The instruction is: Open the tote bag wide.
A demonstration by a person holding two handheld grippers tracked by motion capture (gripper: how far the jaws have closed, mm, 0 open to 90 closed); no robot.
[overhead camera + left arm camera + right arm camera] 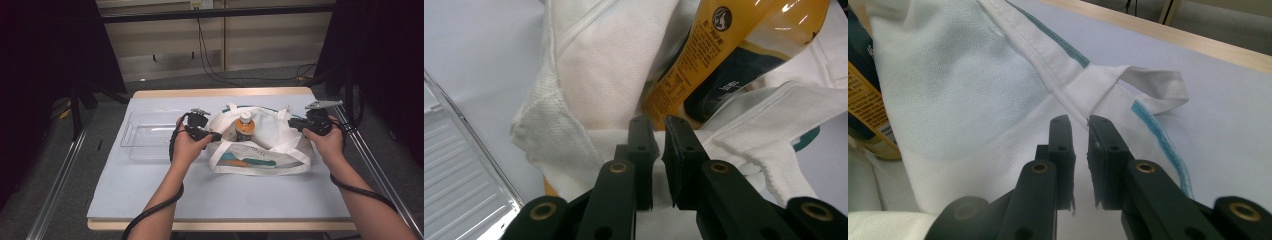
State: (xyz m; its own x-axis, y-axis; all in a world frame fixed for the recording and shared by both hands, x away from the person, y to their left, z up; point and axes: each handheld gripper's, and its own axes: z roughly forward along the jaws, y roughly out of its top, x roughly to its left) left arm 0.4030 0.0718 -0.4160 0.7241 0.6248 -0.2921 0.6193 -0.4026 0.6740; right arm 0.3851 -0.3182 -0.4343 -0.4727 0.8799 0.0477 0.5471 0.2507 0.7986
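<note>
- Item: white tote bag [260,145], lying on the pale surface [200,190] right of centre, mouth held open toward the camera in the high view; teal print on its front panel
- Contents: orange drink bottle [244,127] standing inside the bag, cap up; in the left gripper view the bottle [729,55] leans across the top right, label legible only as small print
- Left gripper [212,136]: at the bag's left rim; fingers [642,150] drawn narrow, pinched on the fabric edge
- Right gripper [295,124]: at the bag's right rim; fingers [1063,150] likewise narrow, nipping the hem just below the handle loop [1153,85]
- Adjacent: clear plastic tray [131,135], left of the bag, nothing in it
- Step in hand, by judgement: both rims gripped to spread the mouth, bottle not yet taken out
- Next move calls for: one gripper letting go of its rim and reaching in for the bottle while the other keeps the mouth open
- View notes: the high view gives tray, bag and both hands together; the right gripper view gives the teal stitching [1158,130] along the seam
</note>
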